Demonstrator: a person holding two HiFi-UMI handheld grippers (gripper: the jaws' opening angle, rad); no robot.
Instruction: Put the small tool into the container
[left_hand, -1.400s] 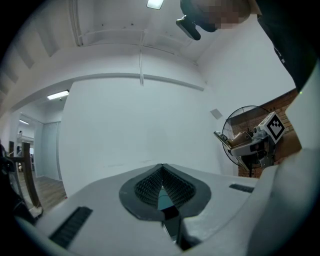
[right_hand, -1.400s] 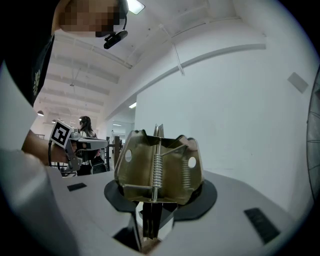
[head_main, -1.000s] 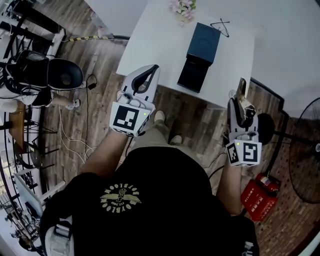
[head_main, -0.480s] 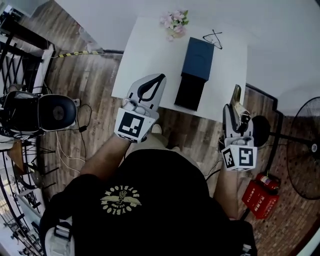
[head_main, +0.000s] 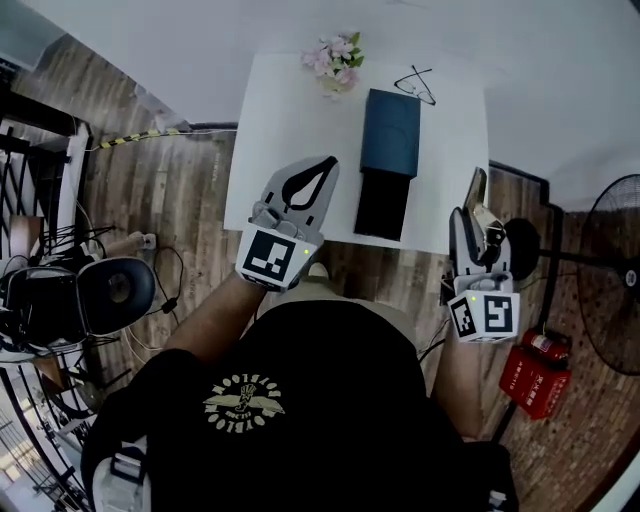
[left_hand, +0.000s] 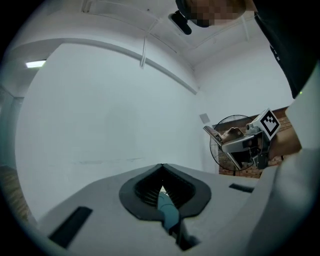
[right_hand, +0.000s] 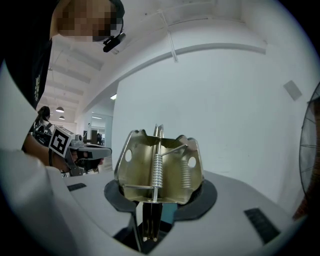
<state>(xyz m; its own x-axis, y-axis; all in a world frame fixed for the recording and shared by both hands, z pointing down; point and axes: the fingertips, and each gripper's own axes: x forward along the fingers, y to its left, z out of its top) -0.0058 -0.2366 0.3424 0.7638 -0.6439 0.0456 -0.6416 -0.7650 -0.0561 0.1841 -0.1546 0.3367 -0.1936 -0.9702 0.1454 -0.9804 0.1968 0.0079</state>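
A white table (head_main: 270, 130) is seen ahead of both pairs of jaws. A dark blue container (head_main: 390, 130) is laid on it, ahead of the jaws and between the two pairs. The left gripper (head_main: 328, 163) is held at the table's near edge, its jaws clenched on nothing. The right gripper (head_main: 474, 215) is held by the near right corner. The small metal tool (head_main: 479, 188) is grasped in its jaws, well apart from the container.

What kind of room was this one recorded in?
Probably an indoor workroom or recording studio rather than a home: a small white table by a plain white wall, wood-plank floor, a standing fan, and black equipment with trailing cables at the left.
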